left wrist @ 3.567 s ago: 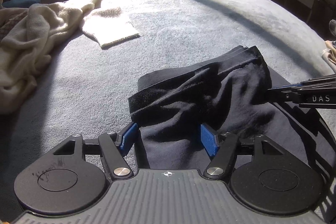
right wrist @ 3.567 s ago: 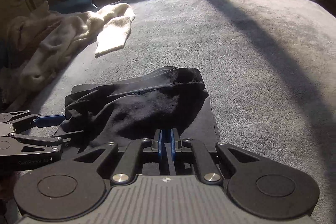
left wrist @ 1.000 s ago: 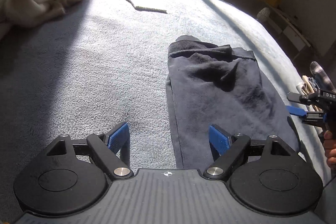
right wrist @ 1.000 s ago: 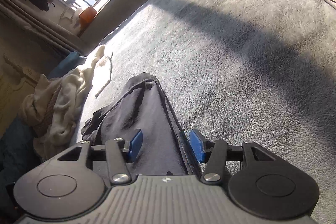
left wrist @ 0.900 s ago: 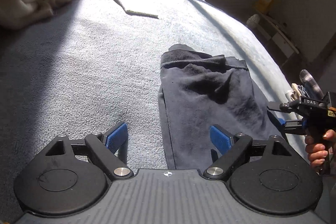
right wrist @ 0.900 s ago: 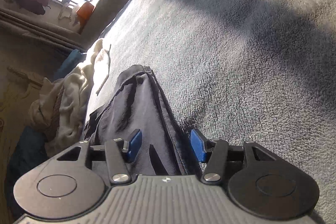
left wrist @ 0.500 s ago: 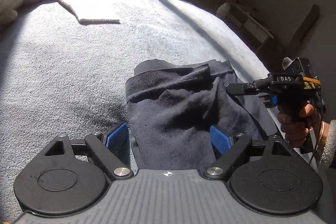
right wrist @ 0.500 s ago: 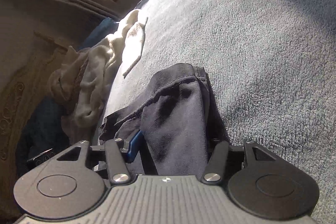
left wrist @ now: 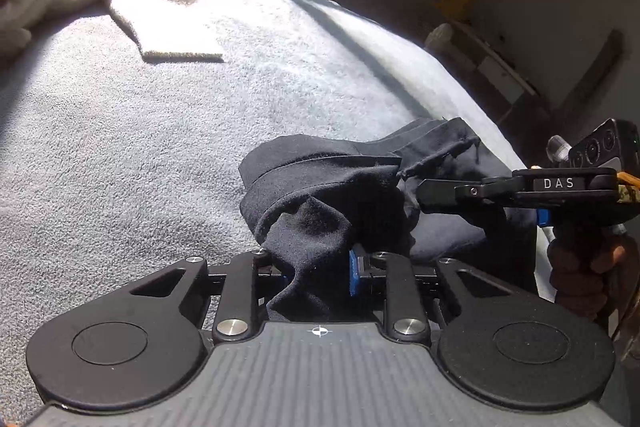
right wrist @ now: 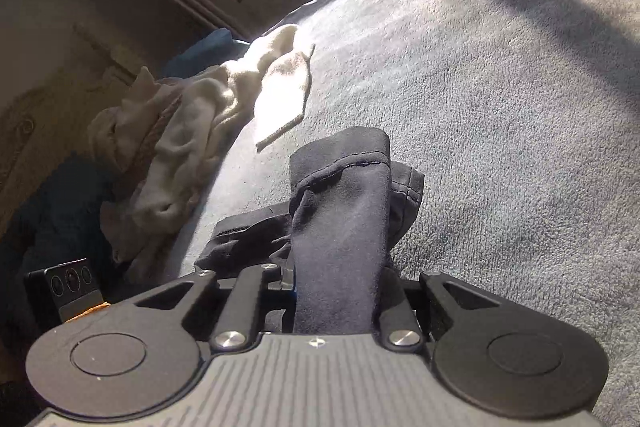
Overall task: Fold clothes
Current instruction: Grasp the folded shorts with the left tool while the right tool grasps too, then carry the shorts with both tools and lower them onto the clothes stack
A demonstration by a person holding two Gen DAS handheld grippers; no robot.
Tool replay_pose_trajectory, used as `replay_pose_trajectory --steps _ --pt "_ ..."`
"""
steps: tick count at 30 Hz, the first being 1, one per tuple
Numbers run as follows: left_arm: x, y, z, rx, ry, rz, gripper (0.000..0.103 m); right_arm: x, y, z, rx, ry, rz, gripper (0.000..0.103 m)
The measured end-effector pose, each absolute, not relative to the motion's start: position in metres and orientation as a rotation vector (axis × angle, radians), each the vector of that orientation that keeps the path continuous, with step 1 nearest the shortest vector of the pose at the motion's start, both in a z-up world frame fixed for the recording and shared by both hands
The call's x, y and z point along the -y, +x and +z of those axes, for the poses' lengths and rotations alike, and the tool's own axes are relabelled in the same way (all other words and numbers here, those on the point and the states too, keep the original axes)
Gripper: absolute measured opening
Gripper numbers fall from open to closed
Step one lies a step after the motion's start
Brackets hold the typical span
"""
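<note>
Closing both hand-held grippers, left (left wrist: 316,273) and right (right wrist: 334,287), on dark garment (left wrist: 340,195) edges.

light: hard window sun | shadows: deep bands | glare: blown-out | edges: fisheye-bent

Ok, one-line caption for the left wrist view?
Left gripper closing on dark garment, right gripper pinching its far edge, on grey blanket.

Two near, down-tilted views, shared dark garment (left wrist: 340,195)
</note>
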State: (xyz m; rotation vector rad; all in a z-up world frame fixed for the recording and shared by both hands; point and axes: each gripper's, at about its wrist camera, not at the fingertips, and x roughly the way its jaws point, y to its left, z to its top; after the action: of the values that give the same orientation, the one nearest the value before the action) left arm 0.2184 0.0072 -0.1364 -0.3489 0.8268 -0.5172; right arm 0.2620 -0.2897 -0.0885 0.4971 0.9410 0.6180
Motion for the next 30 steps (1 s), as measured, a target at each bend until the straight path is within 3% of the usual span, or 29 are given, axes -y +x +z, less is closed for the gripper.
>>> replay_pose_trajectory --steps 17,30 --pt "0.041 0.160 -0.013 -0.615 -0.362 -0.757 0.014 0.348 0.130 0.040 -0.576 0.564 0.514 0.015" --pt "0.236 0.176 0.094 -0.544 -0.222 -1.041 0.014 0.504 0.060 0.152 -0.291 0.421 0.309 0.015"
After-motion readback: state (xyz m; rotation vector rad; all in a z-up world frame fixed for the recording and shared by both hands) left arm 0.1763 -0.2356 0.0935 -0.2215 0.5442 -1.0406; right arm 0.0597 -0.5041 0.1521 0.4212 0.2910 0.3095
